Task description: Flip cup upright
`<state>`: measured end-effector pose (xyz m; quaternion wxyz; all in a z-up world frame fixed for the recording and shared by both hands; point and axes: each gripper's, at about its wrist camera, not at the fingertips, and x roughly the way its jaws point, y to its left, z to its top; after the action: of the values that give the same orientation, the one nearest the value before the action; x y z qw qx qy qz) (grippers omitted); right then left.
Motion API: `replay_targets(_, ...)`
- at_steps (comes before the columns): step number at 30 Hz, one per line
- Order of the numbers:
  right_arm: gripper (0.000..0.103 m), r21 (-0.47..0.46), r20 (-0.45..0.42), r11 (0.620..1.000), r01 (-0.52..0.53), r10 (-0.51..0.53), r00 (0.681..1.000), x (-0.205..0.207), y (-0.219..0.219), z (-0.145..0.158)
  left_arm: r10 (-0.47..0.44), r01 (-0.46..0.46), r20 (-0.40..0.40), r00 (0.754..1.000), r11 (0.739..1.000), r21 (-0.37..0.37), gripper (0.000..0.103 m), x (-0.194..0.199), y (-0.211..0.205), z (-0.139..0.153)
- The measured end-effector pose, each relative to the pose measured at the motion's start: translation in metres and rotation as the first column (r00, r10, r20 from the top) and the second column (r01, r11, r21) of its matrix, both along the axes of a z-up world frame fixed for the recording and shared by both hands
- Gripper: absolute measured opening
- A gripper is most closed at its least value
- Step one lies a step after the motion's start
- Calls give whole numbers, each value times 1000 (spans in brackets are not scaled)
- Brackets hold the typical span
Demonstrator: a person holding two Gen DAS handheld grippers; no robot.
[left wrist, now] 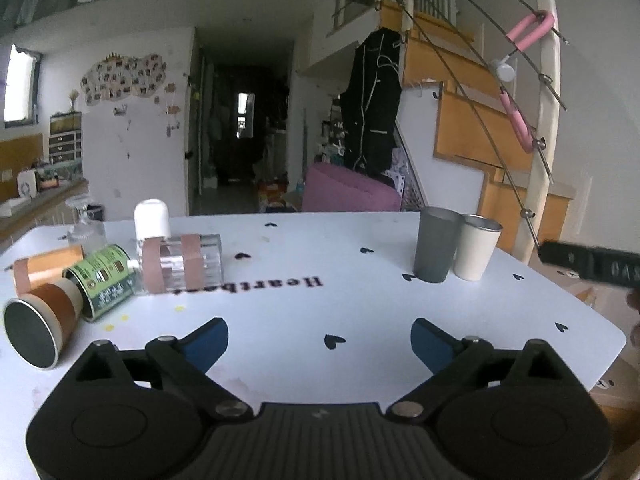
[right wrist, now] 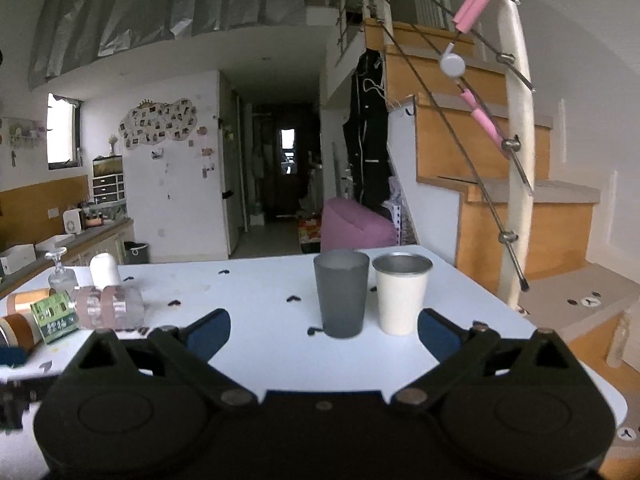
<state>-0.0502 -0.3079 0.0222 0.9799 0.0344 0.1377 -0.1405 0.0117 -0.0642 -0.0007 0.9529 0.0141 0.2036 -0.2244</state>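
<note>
On the white bench (right wrist: 260,344), right side: grey cup (right wrist: 341,294) and white cup (right wrist: 401,293), upright, side by side. Left side: brown cup (left wrist: 42,326) on its side, presumably awaiting righting. Left gripper (left wrist: 319,342) and right gripper (right wrist: 324,334): jaws spread, empty.

Both cams sit low over the near end of the white table (left wrist: 304,304), looking along it toward the dark hallway, each with its own spread fingers across the bottom of the frame. The left wrist view sits further left of the grey cup (left wrist: 436,244), so the cup shows off to its right and further away. The right wrist view has the grey cup (right wrist: 341,294) near dead centre, and both share the cup pair, the clutter left of it and the stairs.
</note>
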Motion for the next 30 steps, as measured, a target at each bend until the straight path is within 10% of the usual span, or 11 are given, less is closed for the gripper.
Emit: replay_targets(30, 101, -39, -63, 999, 16, -19, 998, -28, 17, -12, 44, -46, 47, 998, 998, 39, 103, -18, -11, 7)
